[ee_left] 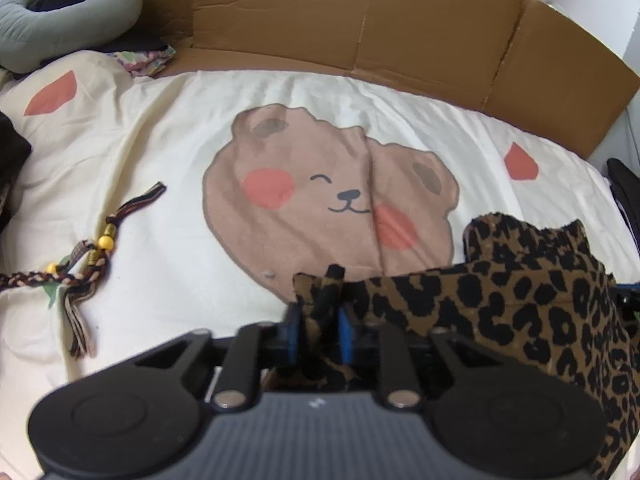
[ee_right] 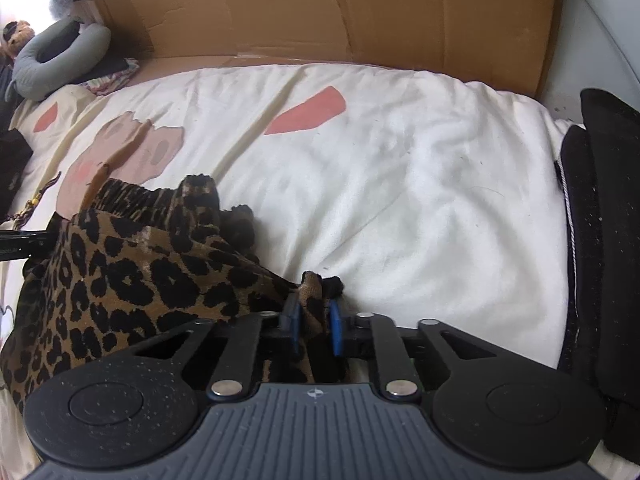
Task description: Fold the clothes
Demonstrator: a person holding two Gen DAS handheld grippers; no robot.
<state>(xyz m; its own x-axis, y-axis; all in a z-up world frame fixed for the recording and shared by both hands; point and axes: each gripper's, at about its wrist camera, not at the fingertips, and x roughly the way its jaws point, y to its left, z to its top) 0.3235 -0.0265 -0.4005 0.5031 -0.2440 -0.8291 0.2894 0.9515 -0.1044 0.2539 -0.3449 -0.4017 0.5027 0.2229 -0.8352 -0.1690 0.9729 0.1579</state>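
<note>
A bed [ee_left: 168, 264] covered in a cream sheet printed with a brown bear face and coral petals carries a braided, tasselled cord with yellow beads [ee_left: 86, 254], a grey ring-shaped cushion [ee_left: 60, 20] (far corner), a flattened brown cardboard sheet [ee_left: 360, 24] along the back, and part of a leopard-print garment [ee_left: 532, 292].

garment [ee_left: 532, 300]: brown and black leopard print
bedsheet [ee_left: 160, 208]: cream, brown bear, coral patches
cardboard [ee_left: 360, 20]: tan
</note>
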